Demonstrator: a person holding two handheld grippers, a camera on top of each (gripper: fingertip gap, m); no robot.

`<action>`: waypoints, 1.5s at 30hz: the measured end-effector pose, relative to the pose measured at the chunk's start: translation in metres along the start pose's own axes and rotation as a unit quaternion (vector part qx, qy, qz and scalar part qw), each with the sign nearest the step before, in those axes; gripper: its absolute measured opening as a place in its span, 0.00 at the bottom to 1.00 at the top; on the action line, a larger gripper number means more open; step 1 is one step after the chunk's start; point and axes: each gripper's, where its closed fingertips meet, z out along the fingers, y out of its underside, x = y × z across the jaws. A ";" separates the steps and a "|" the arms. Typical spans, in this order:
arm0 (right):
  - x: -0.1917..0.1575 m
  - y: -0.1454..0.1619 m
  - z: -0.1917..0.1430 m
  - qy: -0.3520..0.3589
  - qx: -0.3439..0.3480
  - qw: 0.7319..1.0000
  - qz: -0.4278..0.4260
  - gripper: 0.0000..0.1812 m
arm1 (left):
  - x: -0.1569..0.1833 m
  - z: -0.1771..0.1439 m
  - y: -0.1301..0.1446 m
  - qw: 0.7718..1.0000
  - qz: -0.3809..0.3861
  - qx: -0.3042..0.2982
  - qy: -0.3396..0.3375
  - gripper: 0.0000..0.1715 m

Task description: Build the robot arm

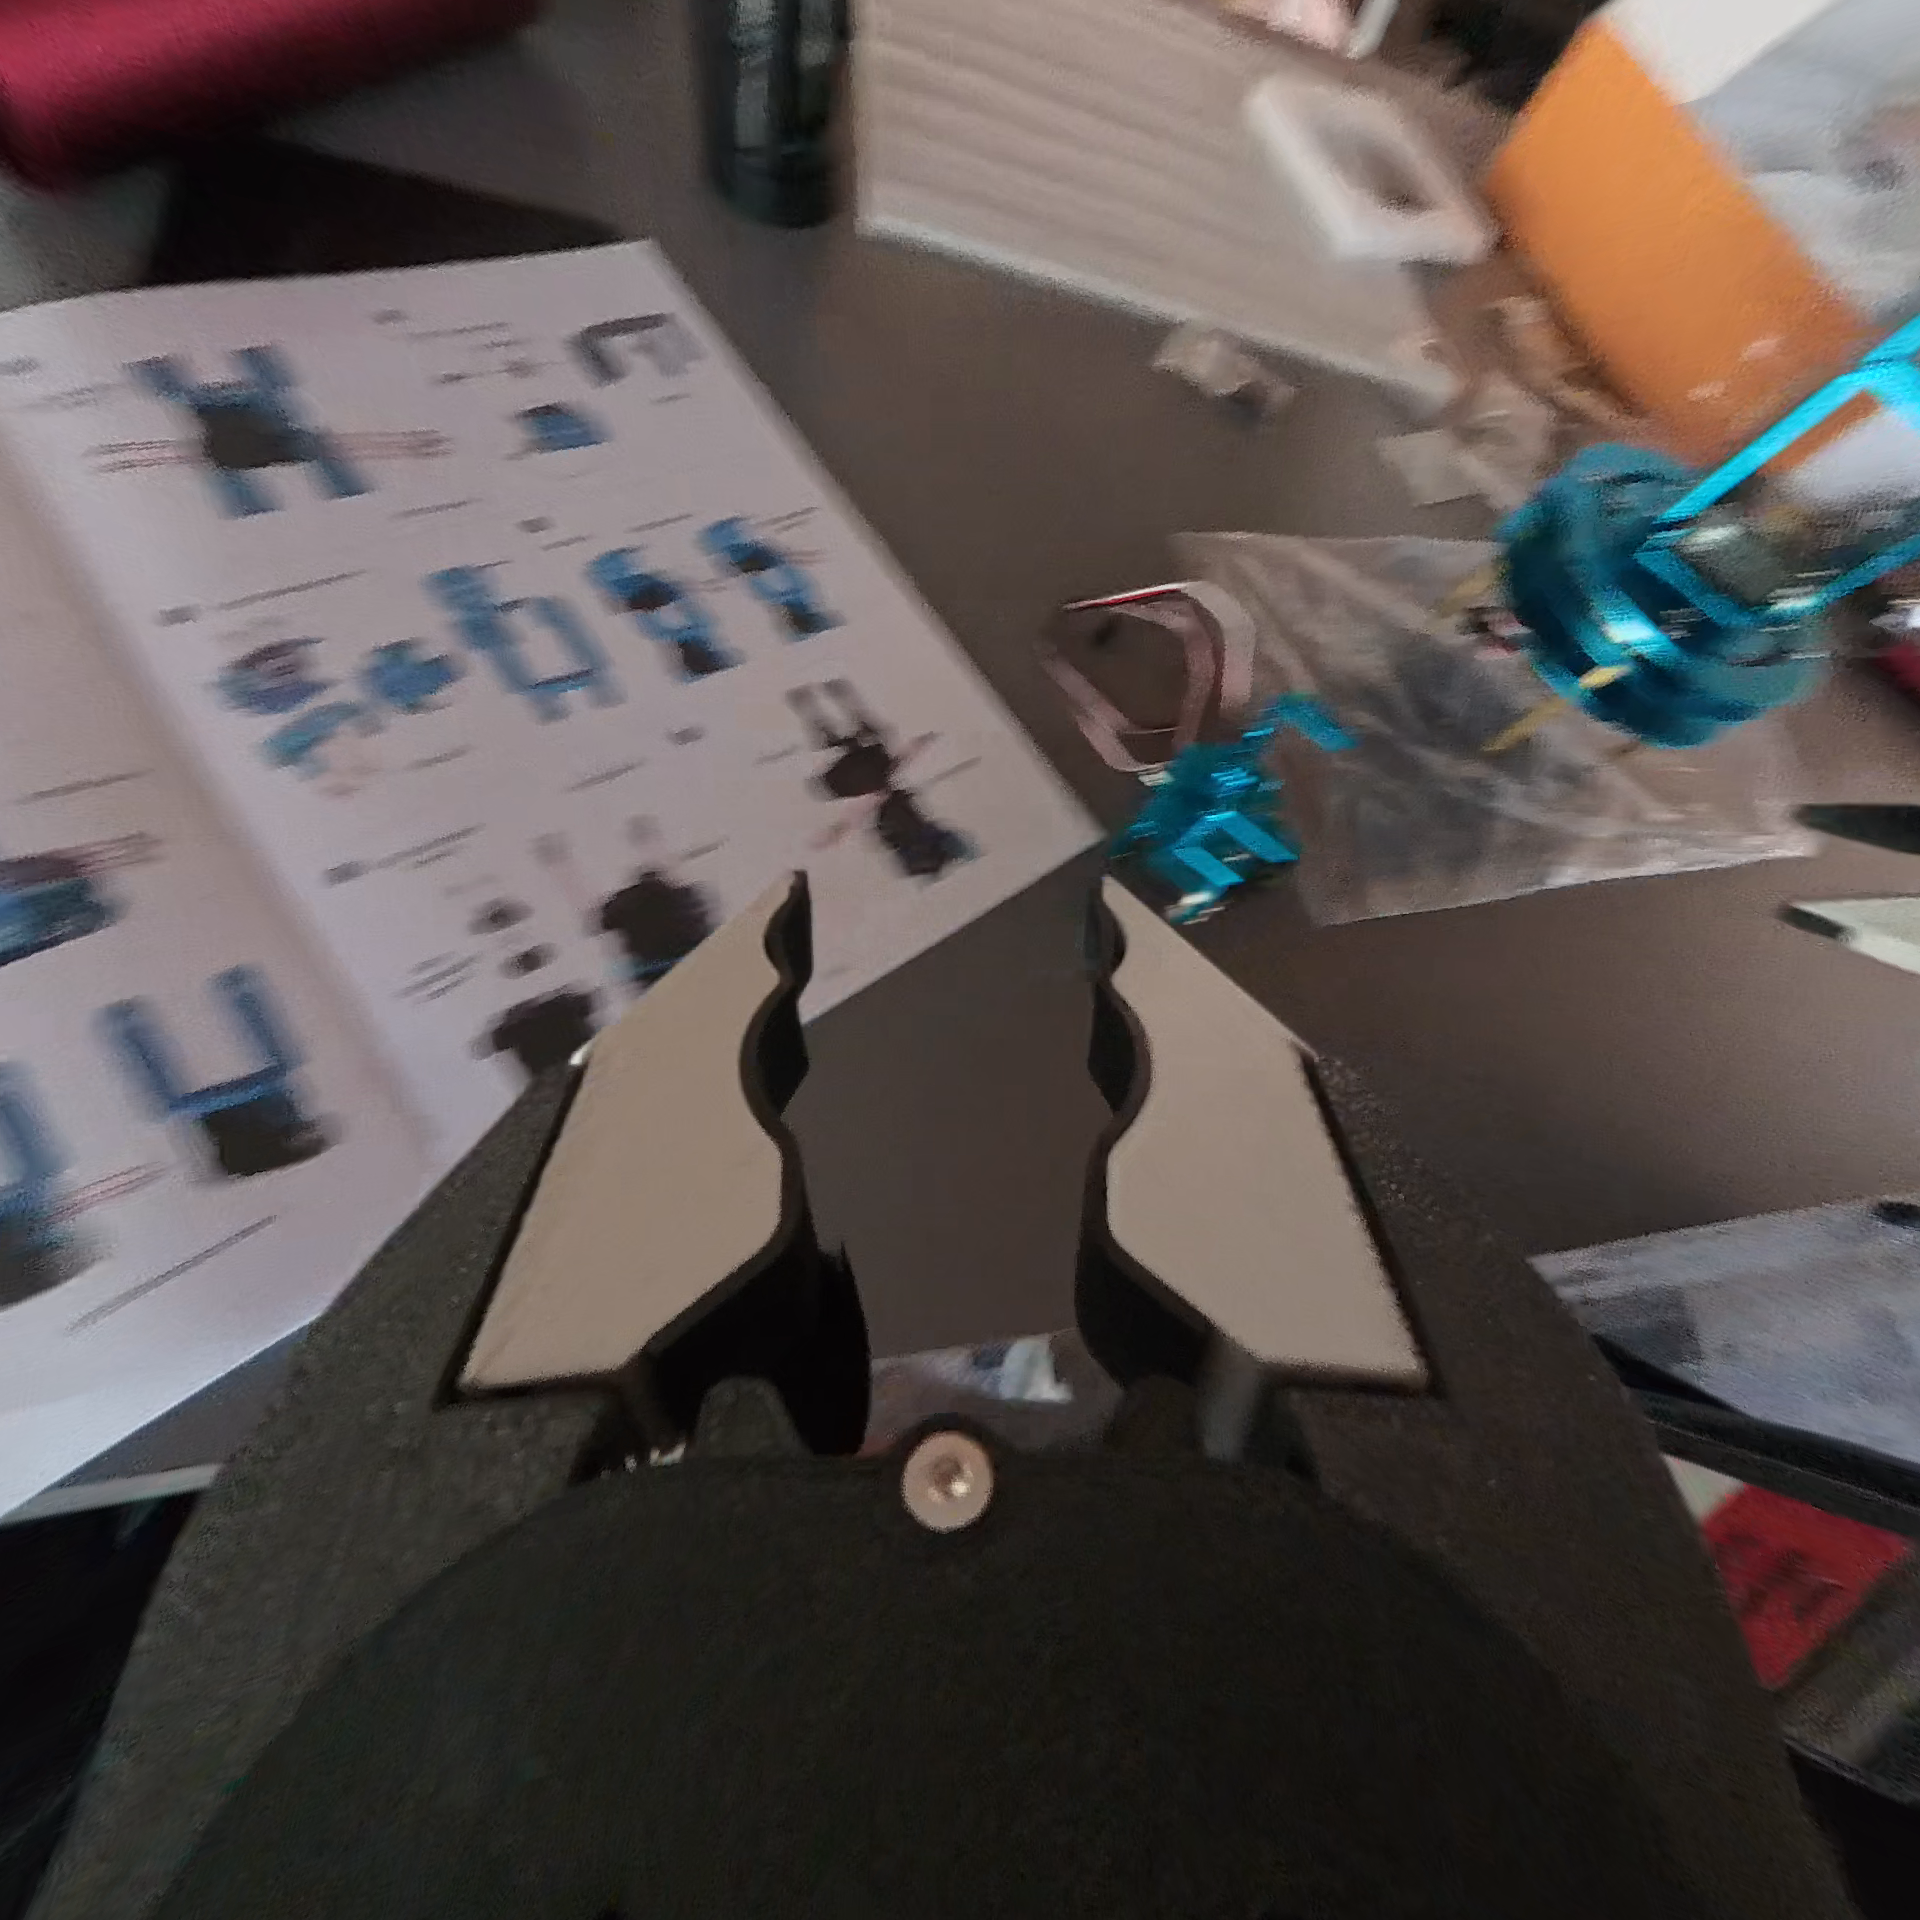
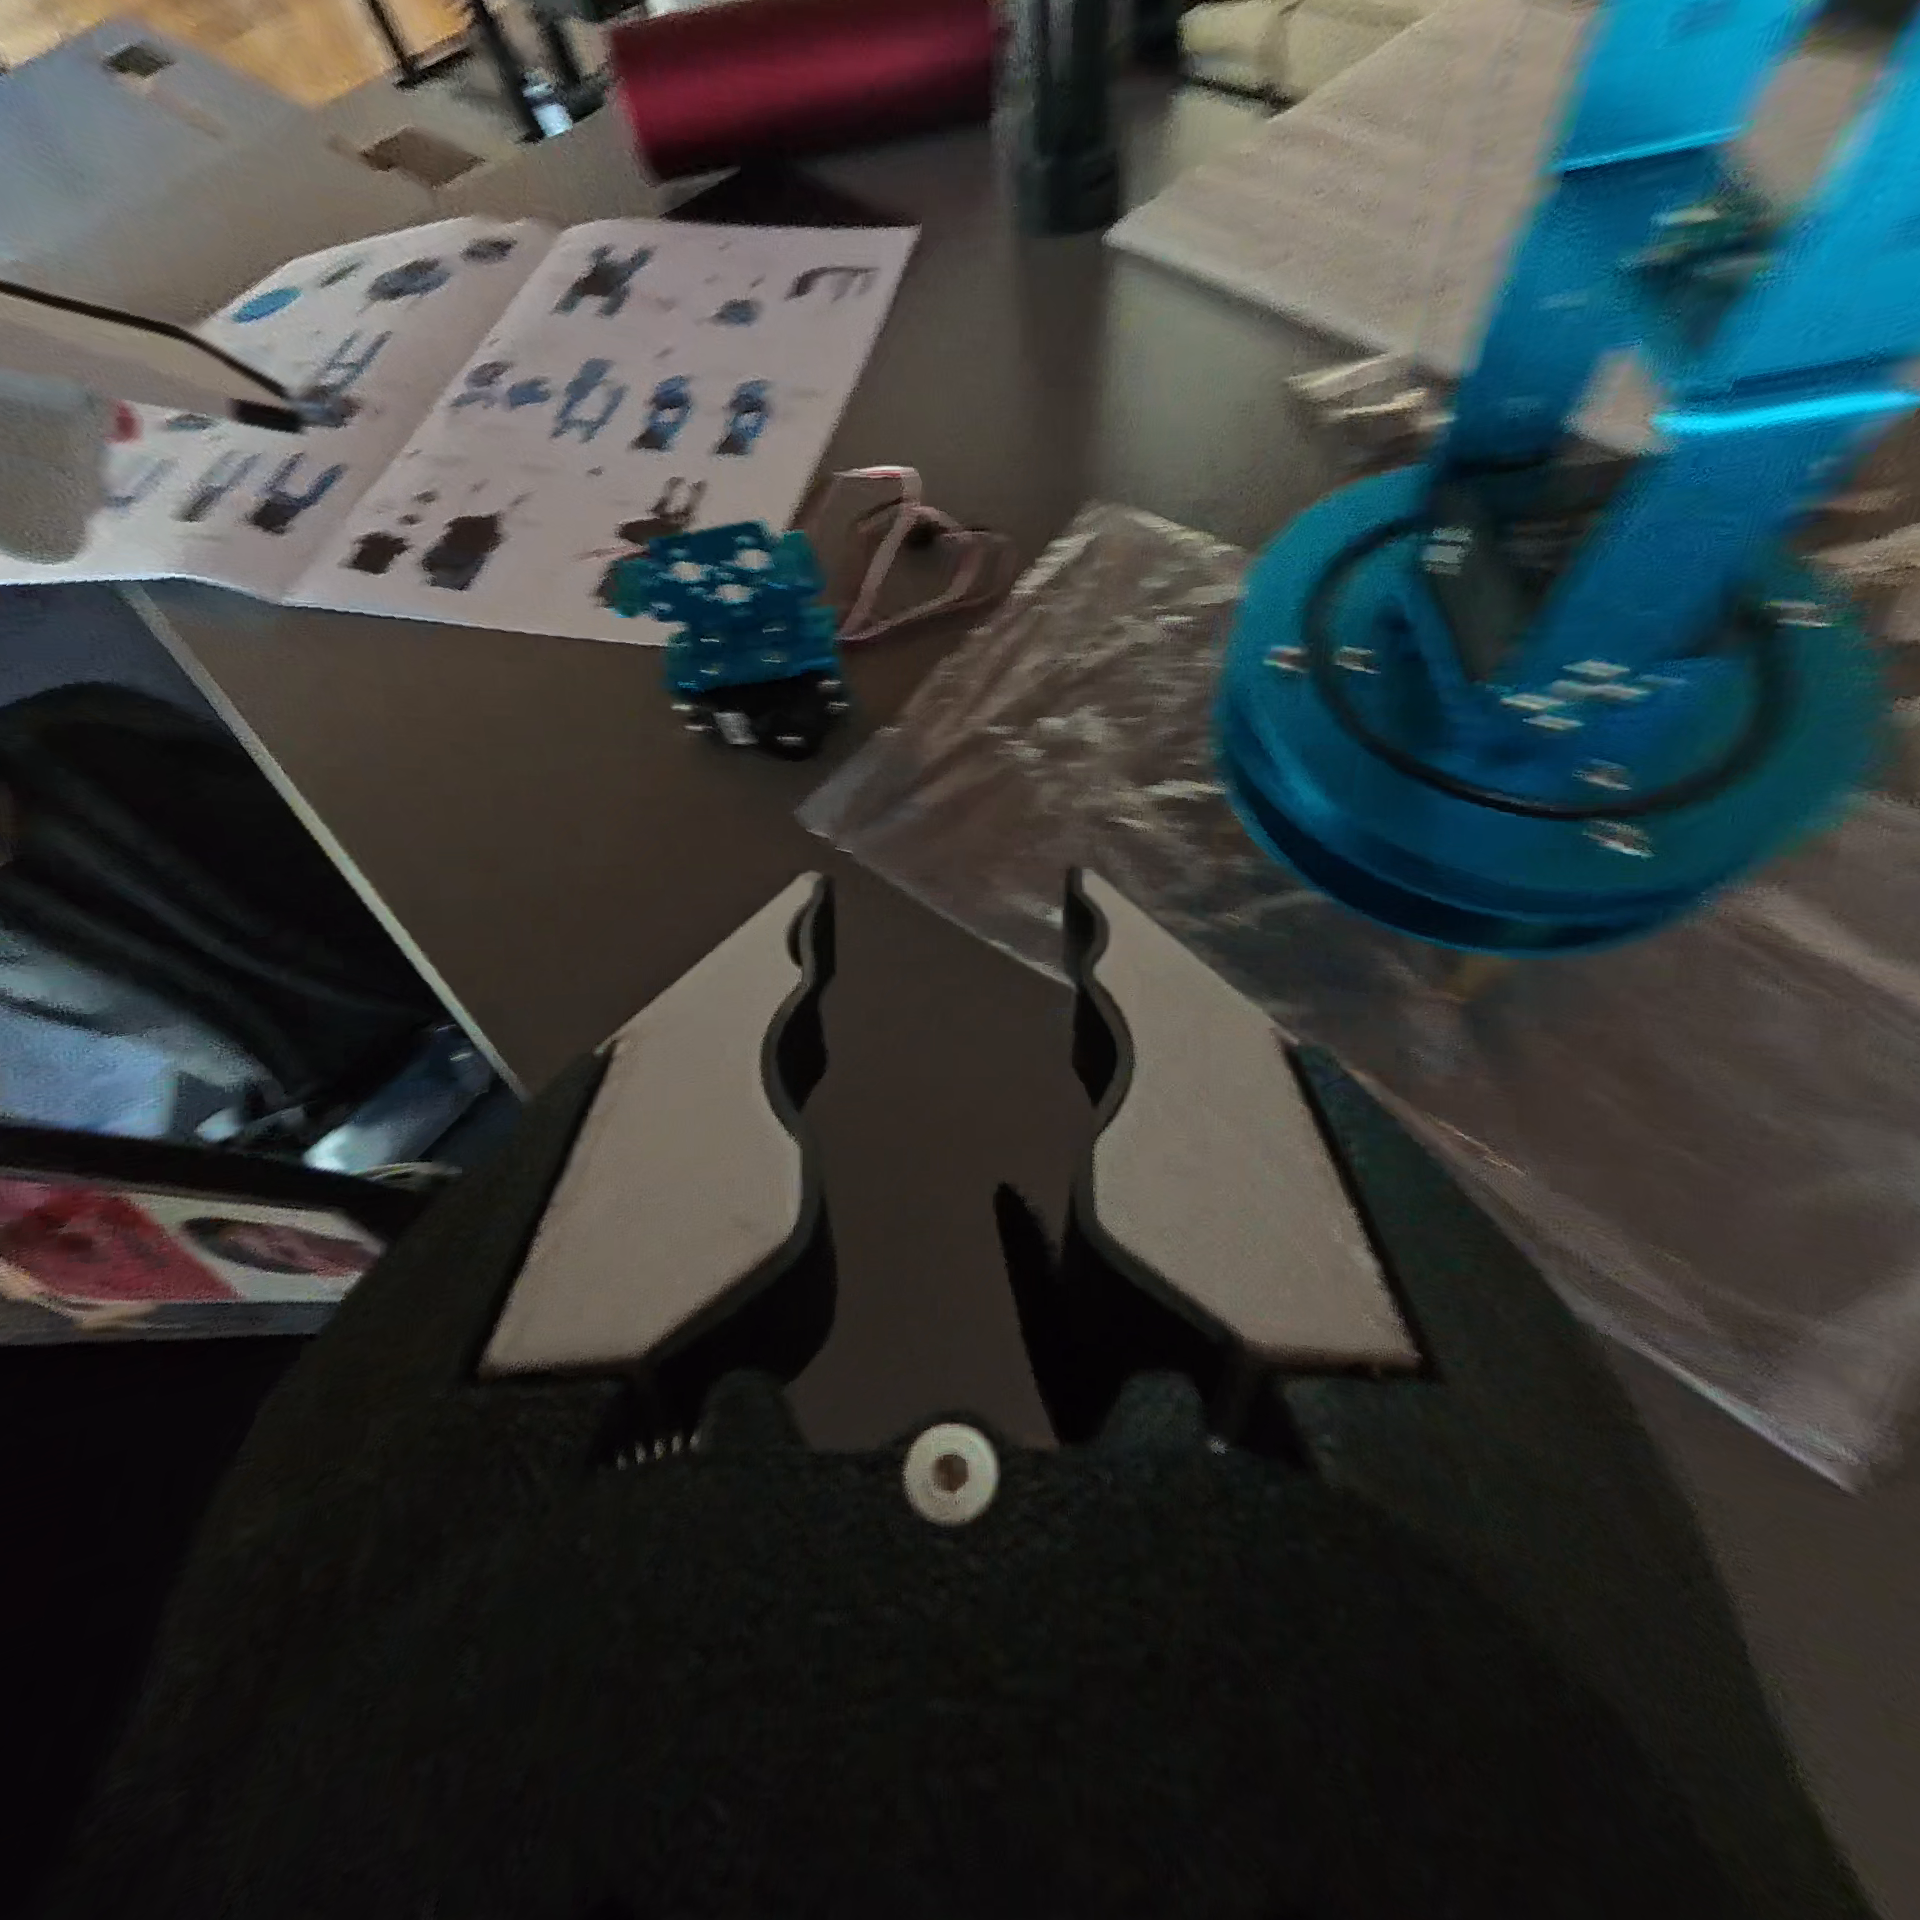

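Blue assembly [image 2: 1548, 727] – a round, disc-like base with flat blue arms rising from it – was seen large and blurred at the upper right of the right wrist view, over a clear plastic bag [image 2: 1039, 727] that lay flat on the dark table [image 2: 540, 831]. In the left wrist view the same assembly [image 1: 1662, 623] was found far to the right, tilted, with brass-coloured pins sticking out of its underside; whether it rested on the bag [image 1: 1455, 748] or was held clear of it could not be told, and nothing that bore it was shown.

The right gripper [image 2: 945, 894] was held with its jaws apart and nothing between them, only bare table being seen in the gap. The edge of the bag lay just ahead of its tips, and the assembly was the nearest thing to it, up and to the right, untouched.

The left gripper [image 1: 945, 904] was likewise spread and empty. Its left finger was seen against the corner of an open instruction booklet [image 1: 416, 623], and a small blue bracket piece [image 1: 1210, 821] lay just beyond its right tip, not touched. That piece [image 2: 727, 634] sat between the booklet [image 2: 582, 416] and the bag, with a looped pinkish ribbon cable [image 1: 1143, 665] just behind it.

Farther back – all blurred – a dark red roll [image 1: 208, 73], a dark bottle [image 1: 774, 104] and an orange box [image 1: 1642, 239] were made out
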 end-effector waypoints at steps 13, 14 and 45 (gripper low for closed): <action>-0.075 -0.028 0.110 -0.041 -0.058 0.997 0.036 0.35 | -0.079 0.011 -0.001 0.994 -0.093 -0.049 -0.009 0.38; -0.075 -0.028 0.113 -0.029 -0.056 0.997 0.036 0.35 | -0.071 0.019 -0.005 0.995 -0.086 -0.049 0.002 0.38; -0.109 -0.049 0.263 -0.210 -0.361 0.868 -0.269 0.31 | -0.208 0.012 0.014 0.977 0.042 -0.143 -0.151 0.40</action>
